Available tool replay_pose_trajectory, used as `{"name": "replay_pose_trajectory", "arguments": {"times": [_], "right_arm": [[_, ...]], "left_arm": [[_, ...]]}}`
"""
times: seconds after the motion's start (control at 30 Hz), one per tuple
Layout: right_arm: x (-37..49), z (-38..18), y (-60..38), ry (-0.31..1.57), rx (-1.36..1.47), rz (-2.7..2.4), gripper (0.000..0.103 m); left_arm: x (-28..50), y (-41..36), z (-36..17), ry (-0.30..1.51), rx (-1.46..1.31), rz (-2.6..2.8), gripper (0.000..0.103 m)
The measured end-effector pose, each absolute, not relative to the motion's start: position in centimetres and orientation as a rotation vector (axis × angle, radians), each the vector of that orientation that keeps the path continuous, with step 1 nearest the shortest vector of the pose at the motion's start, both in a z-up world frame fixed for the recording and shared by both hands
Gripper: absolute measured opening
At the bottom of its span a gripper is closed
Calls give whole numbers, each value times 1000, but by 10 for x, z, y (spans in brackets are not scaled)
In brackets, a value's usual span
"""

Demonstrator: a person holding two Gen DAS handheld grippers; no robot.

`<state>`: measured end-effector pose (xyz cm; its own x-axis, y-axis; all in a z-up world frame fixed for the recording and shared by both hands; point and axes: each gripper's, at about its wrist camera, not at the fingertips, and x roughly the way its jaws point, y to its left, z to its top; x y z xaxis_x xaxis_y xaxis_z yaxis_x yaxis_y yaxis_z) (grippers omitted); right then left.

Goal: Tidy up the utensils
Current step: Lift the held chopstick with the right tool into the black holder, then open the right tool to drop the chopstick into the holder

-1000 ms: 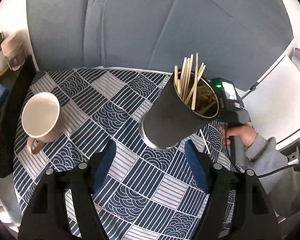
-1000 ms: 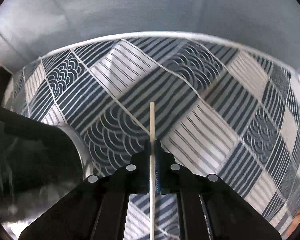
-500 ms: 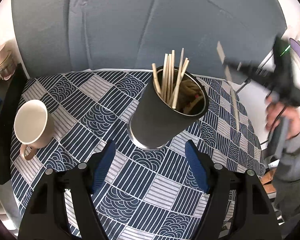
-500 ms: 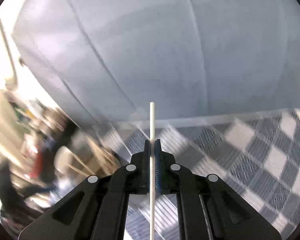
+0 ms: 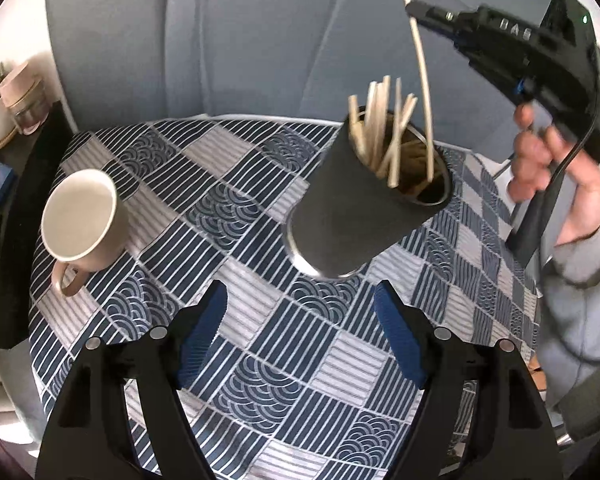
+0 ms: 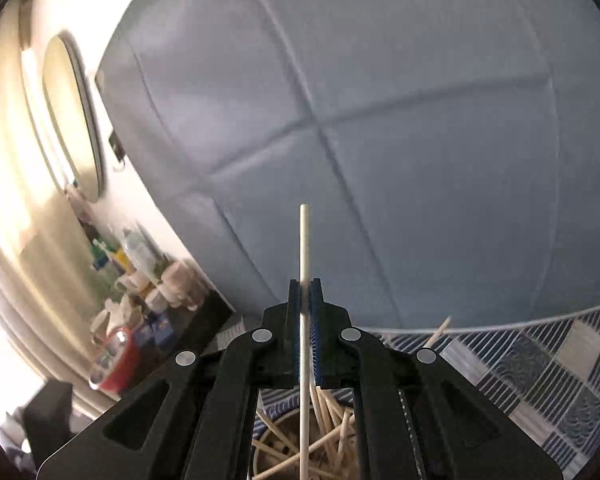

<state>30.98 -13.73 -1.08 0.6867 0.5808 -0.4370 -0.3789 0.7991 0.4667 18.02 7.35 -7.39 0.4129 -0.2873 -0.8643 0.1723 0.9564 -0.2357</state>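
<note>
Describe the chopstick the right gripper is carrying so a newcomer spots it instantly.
Start at the dark cylindrical holder on the blue patterned tablecloth, right of the beige mug. A bundle of pale chopsticks leans inside it. The one you want is the chopstick pinched in the right gripper: it stands far above the rest, its lower tip just inside the rim.

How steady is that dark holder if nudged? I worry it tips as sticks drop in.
The dark holder looks tall and narrow, so probably tippable. Its chopsticks lean to one side, raising that risk slightly.
</note>
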Motion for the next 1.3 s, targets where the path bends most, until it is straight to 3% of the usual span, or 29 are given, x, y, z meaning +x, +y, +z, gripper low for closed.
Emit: {"name": "replay_pose_trajectory", "arguments": {"times": [0.47, 0.93, 1.3], "right_arm": [[258, -45, -154, 659, 238, 574, 9], [263, -76, -96, 886, -68, 574, 9], [257, -61, -119, 868, 21, 590, 9]], "left_arm": [[203, 70, -78, 1106, -121, -279, 75], [185, 86, -93, 1153, -197, -246, 76], [183, 89, -84, 1130, -230, -222, 77]]}}
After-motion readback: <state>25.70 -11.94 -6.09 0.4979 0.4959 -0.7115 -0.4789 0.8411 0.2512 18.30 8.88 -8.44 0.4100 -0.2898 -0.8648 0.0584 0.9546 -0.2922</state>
